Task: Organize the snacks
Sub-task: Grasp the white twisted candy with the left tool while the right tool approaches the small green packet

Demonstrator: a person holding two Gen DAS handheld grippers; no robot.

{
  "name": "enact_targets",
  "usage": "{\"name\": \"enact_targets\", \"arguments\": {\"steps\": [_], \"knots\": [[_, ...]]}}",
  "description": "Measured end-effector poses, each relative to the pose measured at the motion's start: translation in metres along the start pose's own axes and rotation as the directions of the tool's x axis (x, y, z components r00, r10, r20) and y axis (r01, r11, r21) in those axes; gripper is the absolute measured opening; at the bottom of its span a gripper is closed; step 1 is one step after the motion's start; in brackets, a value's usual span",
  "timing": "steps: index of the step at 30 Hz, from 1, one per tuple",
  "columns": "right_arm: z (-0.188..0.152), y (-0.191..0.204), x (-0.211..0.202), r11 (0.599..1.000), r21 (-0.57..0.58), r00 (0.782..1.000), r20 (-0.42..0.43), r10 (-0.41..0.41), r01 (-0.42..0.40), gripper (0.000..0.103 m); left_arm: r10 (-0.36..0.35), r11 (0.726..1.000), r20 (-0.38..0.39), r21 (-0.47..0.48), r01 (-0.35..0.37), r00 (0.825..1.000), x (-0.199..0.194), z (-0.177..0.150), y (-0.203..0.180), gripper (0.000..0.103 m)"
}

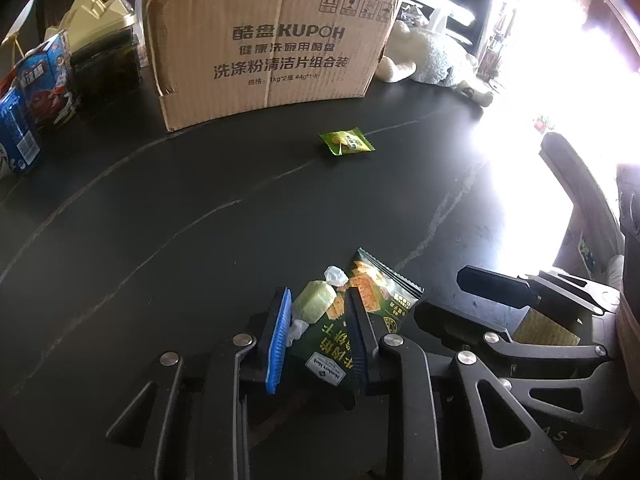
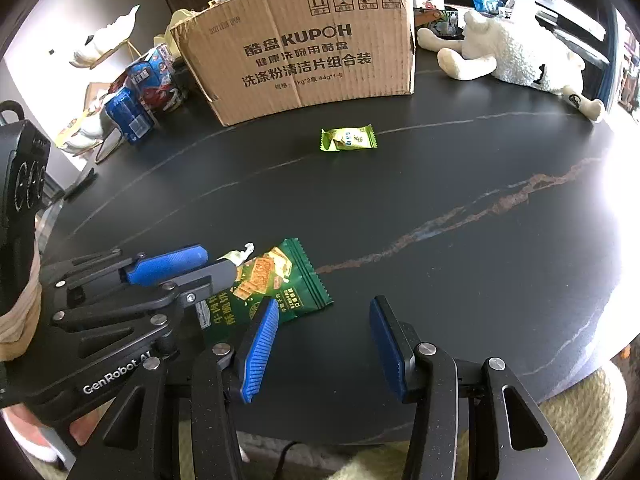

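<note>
A dark green cracker packet (image 1: 372,308) lies on the black table (image 1: 180,220) with a pale green wrapped candy (image 1: 314,302) on its left edge. My left gripper (image 1: 318,308) is low over them, jaws around the candy and the packet's edge with a gap to the candy; it also shows in the right wrist view (image 2: 208,262). My right gripper (image 2: 324,320) is open and empty just right of the packet (image 2: 276,280). A small light green packet (image 1: 347,142) lies alone farther back (image 2: 349,138). A cardboard box (image 1: 264,44) stands behind it (image 2: 304,44).
Blue snack boxes (image 1: 38,92) and a dark box stand left of the cardboard box. A white plush sheep (image 2: 516,54) lies at the back right. The right gripper's body (image 1: 532,320) sits close to my left gripper. Strong glare covers the table's right edge.
</note>
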State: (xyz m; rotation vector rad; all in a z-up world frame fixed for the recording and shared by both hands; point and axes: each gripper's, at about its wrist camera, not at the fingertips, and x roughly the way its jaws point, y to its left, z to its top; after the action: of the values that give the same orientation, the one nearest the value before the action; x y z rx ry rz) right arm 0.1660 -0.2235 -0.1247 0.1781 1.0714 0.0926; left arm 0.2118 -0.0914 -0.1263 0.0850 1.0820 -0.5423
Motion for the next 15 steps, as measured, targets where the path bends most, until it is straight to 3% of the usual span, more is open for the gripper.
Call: {"name": "enact_targets", "arguments": {"steps": [15], "knots": [[0.0077, 0.0072, 0.007, 1.0, -0.019, 1.0, 0.008, 0.003, -0.003, 0.049, -0.025, 0.999, -0.009, -0.029, 0.025, 1.0, 0.0044, -0.0002, 0.0089, 0.015]]}}
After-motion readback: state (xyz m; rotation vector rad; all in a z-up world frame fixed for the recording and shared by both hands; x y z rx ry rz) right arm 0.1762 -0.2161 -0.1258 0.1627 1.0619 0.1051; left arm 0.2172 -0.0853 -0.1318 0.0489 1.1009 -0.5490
